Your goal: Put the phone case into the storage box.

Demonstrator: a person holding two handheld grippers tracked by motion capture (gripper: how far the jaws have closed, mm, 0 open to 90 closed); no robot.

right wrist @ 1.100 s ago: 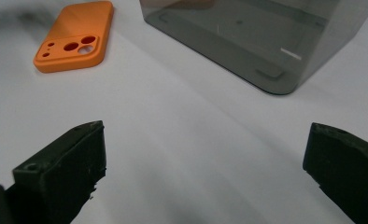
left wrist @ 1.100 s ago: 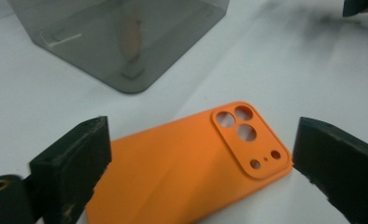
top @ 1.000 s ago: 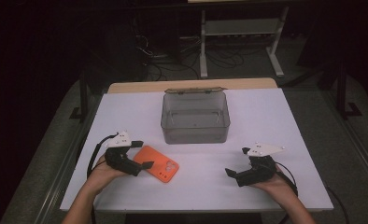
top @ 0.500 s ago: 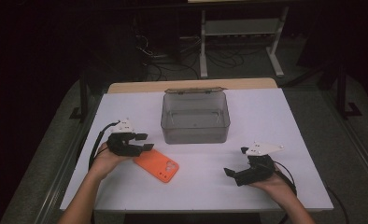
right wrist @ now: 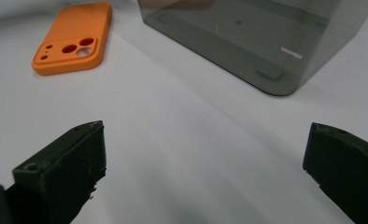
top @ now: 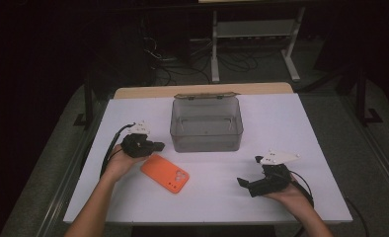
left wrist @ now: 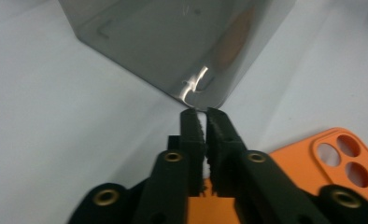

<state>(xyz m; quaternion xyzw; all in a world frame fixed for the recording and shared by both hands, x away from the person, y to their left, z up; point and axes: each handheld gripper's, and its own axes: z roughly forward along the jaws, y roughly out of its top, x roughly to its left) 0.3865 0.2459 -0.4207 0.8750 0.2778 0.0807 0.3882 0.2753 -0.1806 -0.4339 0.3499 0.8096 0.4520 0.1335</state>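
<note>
A smoky, translucent grey plastic box point(top: 207, 123) with rounded corners and an open top stands on the matte white table point(top: 306, 123), ahead of both grippers. An orange phone case point(top: 165, 173) lies flat between them, nearer the left one; it is a smooth rounded rectangle with round camera cut-outs at one end. The left gripper point(top: 155, 146), black with a white plate on top, sits in the left hand point(top: 117, 159) just behind the box's near left corner, its tips pointing at that corner. The left gripper view shows what the high view cannot: the ridged black jaws of the left gripper point(left wrist: 204, 120) are clenched almost together with nothing between them, their tips just short of the box's glossy corner point(left wrist: 191, 56), which carries a bright glint, and the case point(left wrist: 331, 163) lies under and to the right of the jaws. The right gripper point(top: 247, 183) rests in the right hand point(top: 293, 196) well to the right of the case and nearer the table's front edge than the box. In the right gripper view its blunt black jaws point(right wrist: 205, 154) are spread wide over bare table, with the case point(right wrist: 74, 37) ahead to the left and the box point(right wrist: 266, 37) ahead to the right, the moulded feet of its base visible through the wall.
</note>
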